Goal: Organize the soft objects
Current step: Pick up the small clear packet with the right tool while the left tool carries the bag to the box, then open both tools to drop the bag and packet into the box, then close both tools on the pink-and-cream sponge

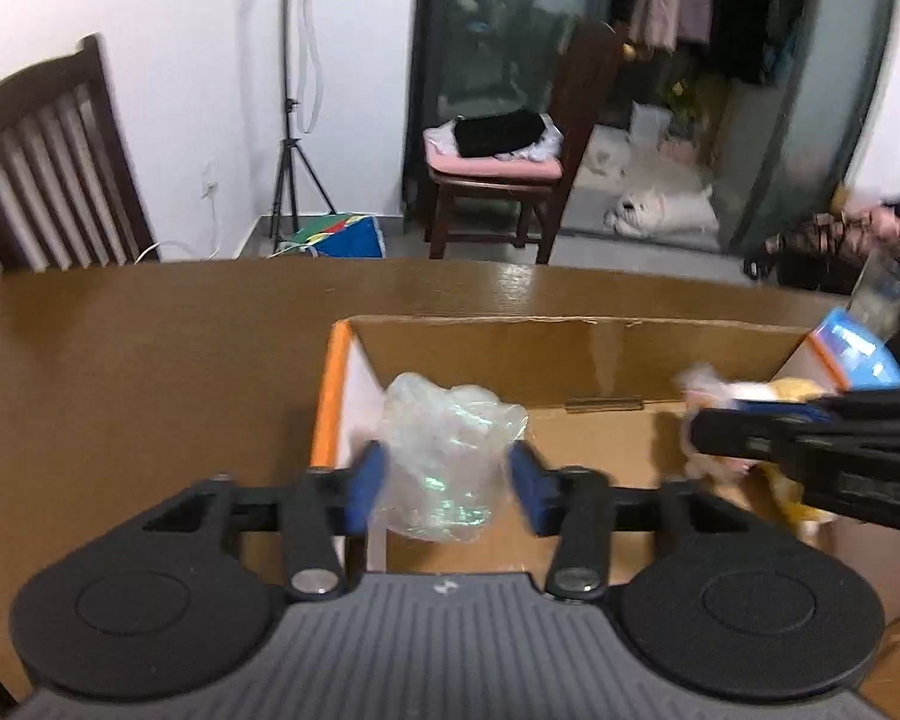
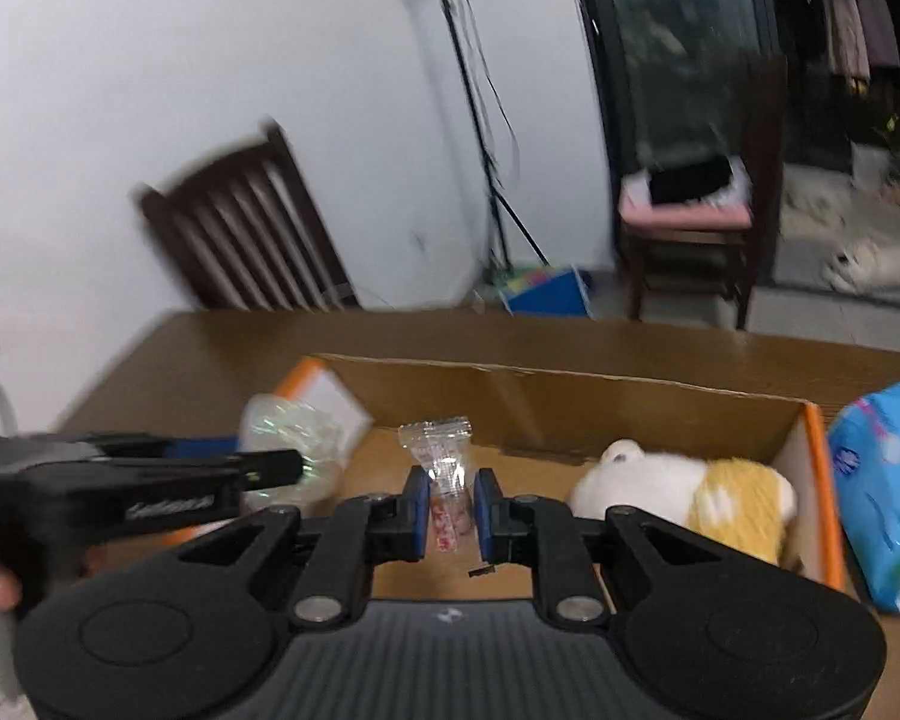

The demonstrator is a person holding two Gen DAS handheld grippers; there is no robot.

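An open cardboard box [image 1: 570, 354] [image 2: 570, 396] with orange edges sits on the brown table. My left gripper [image 1: 447, 483] hangs over its left end, open, with a crumpled clear plastic bag [image 1: 444, 450] [image 2: 288, 438] loose between the blue pads. Over the middle of the box, my right gripper [image 2: 453, 510] is shut on a small clear packet with red print [image 2: 447, 480]. In the left wrist view that right gripper [image 1: 708, 435] reaches in from the right, blurred. A white and yellow plush toy [image 2: 690, 498] [image 1: 792, 390] lies in the box's right end.
A blue tissue pack [image 2: 882, 492] [image 1: 858, 354] lies on the table [image 1: 150, 360] just right of the box. A dark wooden chair [image 1: 48, 168] stands behind the table's far left edge. A tripod [image 1: 291, 120] and a second chair [image 1: 510, 168] stand beyond.
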